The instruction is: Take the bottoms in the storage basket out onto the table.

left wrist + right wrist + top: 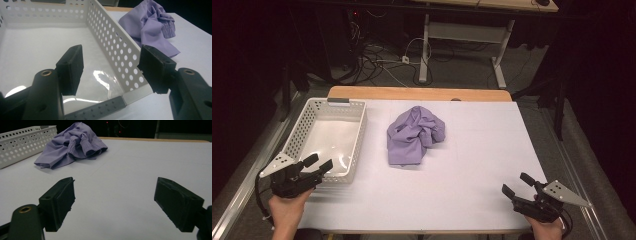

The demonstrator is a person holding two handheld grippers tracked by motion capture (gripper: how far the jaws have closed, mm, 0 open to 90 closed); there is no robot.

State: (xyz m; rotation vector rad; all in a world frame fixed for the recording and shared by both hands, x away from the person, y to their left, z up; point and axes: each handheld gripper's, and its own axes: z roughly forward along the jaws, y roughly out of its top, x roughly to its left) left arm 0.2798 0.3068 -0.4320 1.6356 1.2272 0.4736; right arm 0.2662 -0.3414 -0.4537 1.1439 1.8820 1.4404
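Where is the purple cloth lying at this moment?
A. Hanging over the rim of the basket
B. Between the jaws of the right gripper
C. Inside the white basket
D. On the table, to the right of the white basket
D: in the high view the purple cloth lies crumpled on the table, apart from the white basket, whose inside holds nothing, and both grippers are open far from it.

Dim room: grey floor (472,65), tangled cables (377,57), a white-legged desk (462,30) beyond.
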